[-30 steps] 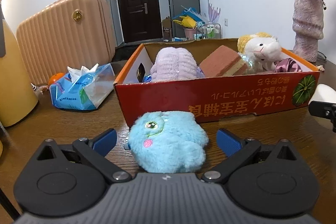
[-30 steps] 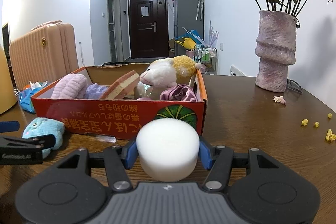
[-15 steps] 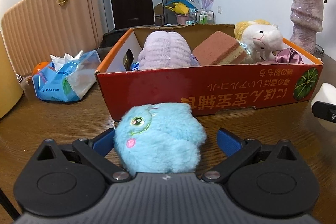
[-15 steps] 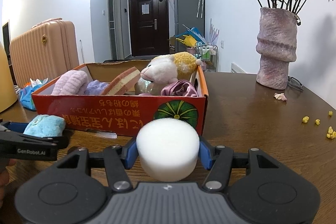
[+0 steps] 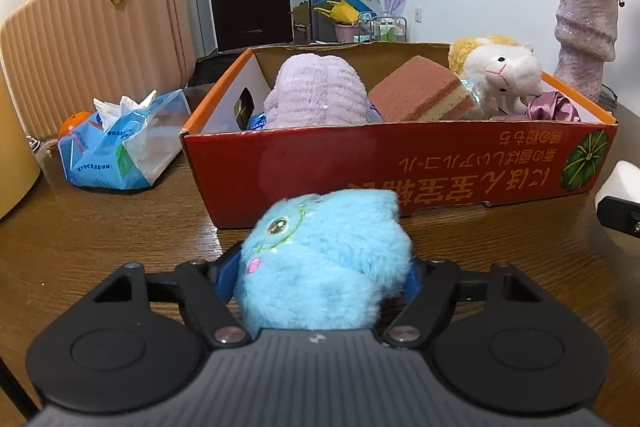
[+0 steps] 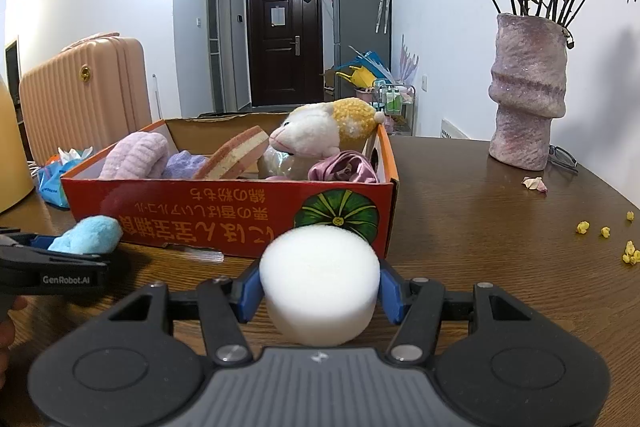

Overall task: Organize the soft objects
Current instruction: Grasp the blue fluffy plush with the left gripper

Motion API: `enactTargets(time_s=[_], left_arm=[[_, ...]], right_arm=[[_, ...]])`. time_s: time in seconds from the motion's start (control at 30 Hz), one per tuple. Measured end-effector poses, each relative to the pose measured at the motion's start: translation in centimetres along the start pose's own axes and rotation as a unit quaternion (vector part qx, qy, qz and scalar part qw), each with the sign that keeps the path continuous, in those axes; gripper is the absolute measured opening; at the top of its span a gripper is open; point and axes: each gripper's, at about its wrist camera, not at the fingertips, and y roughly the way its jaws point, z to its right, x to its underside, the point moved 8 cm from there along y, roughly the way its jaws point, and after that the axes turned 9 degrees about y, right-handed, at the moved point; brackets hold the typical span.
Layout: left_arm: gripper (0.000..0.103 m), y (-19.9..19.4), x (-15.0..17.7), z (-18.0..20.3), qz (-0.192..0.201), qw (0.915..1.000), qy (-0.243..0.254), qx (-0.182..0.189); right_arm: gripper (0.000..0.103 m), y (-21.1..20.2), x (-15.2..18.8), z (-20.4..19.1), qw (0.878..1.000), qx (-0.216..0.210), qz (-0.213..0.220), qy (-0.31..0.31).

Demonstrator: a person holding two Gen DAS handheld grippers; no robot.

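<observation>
The wooden desk [image 6: 480, 211] carries everything, and its widest bare stretch lies to the right of the box, out toward the pink vase [image 6: 528, 95] and a scatter of yellow crumbs [image 6: 606, 231]. The red cardboard box [image 5: 400, 163] stands near the middle with its long printed side facing both cameras; its top is open. Inside it lie a lilac plush slipper [image 5: 316, 93], a brick-coloured sponge block [image 5: 420, 93] propped on a slant, a white and yellow plush lamb [image 5: 496, 67] and a crumpled purple scrunchie [image 5: 554, 109]. How these sit on the box floor is hidden by the near wall. To the left of the box sit a blue tissue pack [image 5: 120, 147] and, beyond the desk, a ribbed peach suitcase [image 5: 96, 39].

The left gripper [image 5: 322, 277] has its jaws clenched on the blue plush toy [image 5: 324, 259], narrowed until the fur bulges over the blue pads, which are nearly buried. The toy is just in front of the box's near wall; whether it touches the desk cannot be told. The right gripper [image 6: 319, 293] has its jaws closed on the white foam cylinder [image 6: 319, 279], a pad pressed to each side, just short of the box's right corner. In the left wrist view, the right gripper and its foam are cut off at the frame edge.
</observation>
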Motion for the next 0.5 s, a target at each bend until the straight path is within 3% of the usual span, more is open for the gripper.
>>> enactTargets(time_s=[0.5], left_arm=[[0.058, -2.3, -0.9, 0.5, 0.054, 0.9983, 0.019, -0.012]], right_arm=[[0.058, -0.4, -0.2, -0.2, 1.000, -0.006, 0.009, -0.003]])
